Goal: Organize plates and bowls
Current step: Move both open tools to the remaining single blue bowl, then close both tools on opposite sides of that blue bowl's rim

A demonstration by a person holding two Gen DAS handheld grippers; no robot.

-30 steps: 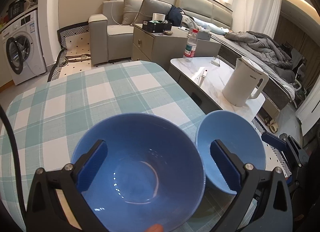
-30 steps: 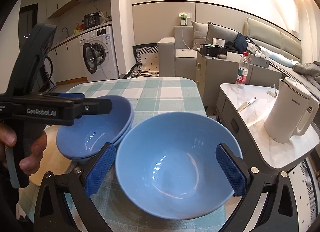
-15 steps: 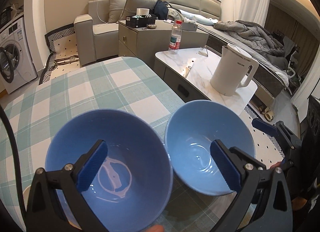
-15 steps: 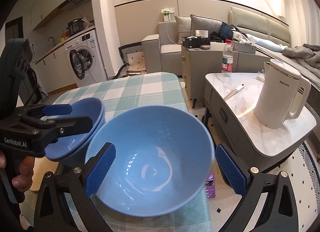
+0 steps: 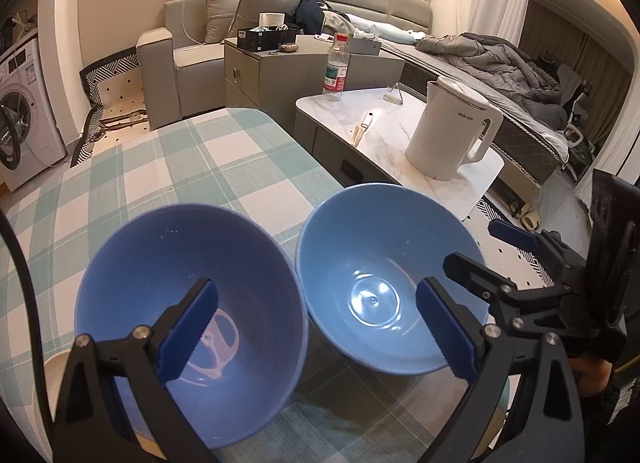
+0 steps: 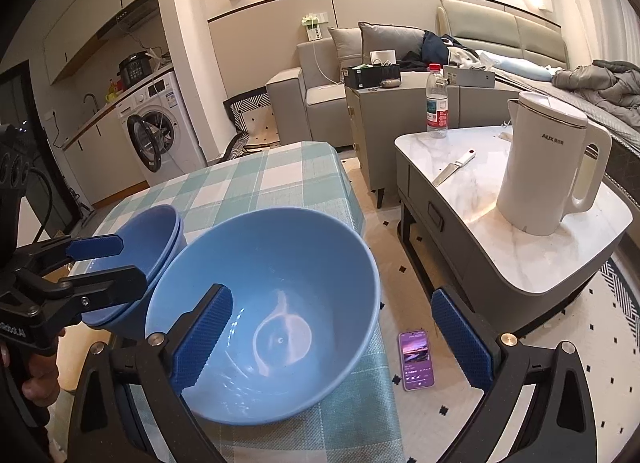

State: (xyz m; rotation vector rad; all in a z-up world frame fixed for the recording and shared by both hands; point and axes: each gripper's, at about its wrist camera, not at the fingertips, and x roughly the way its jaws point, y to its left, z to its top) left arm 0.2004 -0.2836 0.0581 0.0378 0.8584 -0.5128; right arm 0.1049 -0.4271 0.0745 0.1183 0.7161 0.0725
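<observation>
The light bowl (image 6: 272,303) sits at the counter (image 6: 288,183) edge; the gaping right hand-held gripper (image 6: 332,339), its near rim between the pads, could nudge it off.

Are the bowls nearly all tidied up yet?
Partly. Two darker blue bowls already sit nested together on the checked table. The right claw is open over the lighter blue bowl, one side inside, one outside, not pinching. That bowl stands beside the stack, so it likely goes on next.

We see two nested dark-blue bowls (image 5: 188,295) left; a lighter blue bowl (image 5: 384,275) upright beside them, near bench (image 5: 200,167) edge.
</observation>
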